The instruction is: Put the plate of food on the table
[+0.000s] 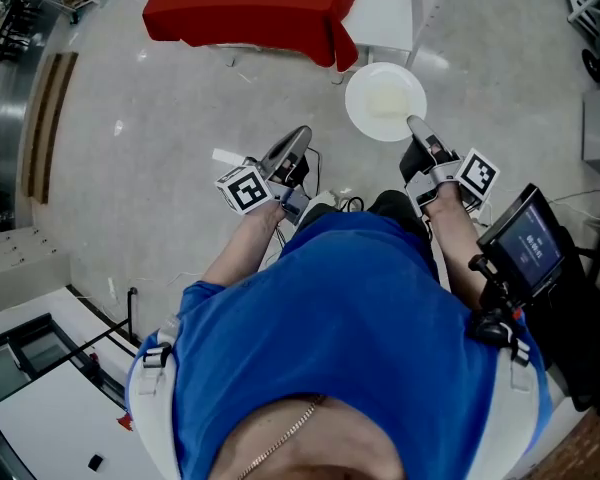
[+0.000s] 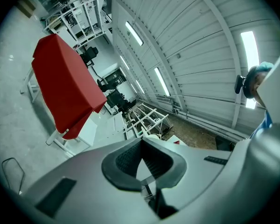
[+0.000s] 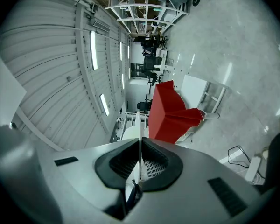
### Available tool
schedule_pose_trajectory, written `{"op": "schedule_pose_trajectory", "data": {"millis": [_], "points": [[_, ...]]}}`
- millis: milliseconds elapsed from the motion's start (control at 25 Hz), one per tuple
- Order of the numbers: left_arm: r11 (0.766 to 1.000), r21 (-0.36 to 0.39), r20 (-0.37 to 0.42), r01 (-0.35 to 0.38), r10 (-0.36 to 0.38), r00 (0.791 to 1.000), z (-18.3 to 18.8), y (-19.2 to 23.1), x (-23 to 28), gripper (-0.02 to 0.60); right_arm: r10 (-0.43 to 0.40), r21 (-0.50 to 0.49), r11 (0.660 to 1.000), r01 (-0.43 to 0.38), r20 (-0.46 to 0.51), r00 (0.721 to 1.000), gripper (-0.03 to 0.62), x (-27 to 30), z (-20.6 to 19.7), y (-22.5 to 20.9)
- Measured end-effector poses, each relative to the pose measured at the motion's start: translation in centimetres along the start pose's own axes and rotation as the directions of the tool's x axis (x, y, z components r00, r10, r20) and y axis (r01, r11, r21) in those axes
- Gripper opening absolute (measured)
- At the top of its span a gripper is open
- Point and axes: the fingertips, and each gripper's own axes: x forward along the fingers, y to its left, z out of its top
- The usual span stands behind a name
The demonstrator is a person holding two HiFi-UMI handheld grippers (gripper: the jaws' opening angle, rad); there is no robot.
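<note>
A round white plate (image 1: 385, 100) hangs over the grey floor, and my right gripper (image 1: 417, 126) is shut on its near rim. In the right gripper view the plate (image 3: 138, 125) shows edge-on as a thin white line pinched between the pads of the right gripper (image 3: 140, 146). I cannot make out any food on it. The table with the red cloth (image 1: 250, 3) stands just beyond the plate; it also shows in both gripper views (image 2: 65, 85) (image 3: 170, 108). My left gripper (image 1: 300, 136) is held at the left, away from the plate, and its jaws (image 2: 141, 146) are shut and empty.
A small white stand (image 1: 380, 13) sits against the red table's right side. A screen on a mount (image 1: 528, 240) is at my right elbow. Cables (image 1: 332, 183) lie on the floor by my feet. A white cabinet (image 1: 40, 398) fills the lower left.
</note>
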Motion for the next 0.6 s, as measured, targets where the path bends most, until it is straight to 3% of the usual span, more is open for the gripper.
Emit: {"op": "schedule_pose_trajectory", "data": {"millis": [360, 600], "points": [[0.999, -0.032, 0.076, 0.029, -0.027, 0.997, 0.2, -0.7, -0.8, 0.006, 0.018, -0.025, 1.000, -0.018, -0.004, 1.000, 0.014, 0.7, 1.0, 1.1], [0.995, -0.042, 0.125, 0.086, -0.080, 0.989, 0.4, -2.2, -1.5, 0.006, 0.029, -0.024, 0.999, -0.029, -0.008, 1.000, 0.014, 0.9, 1.3, 1.3]]}}
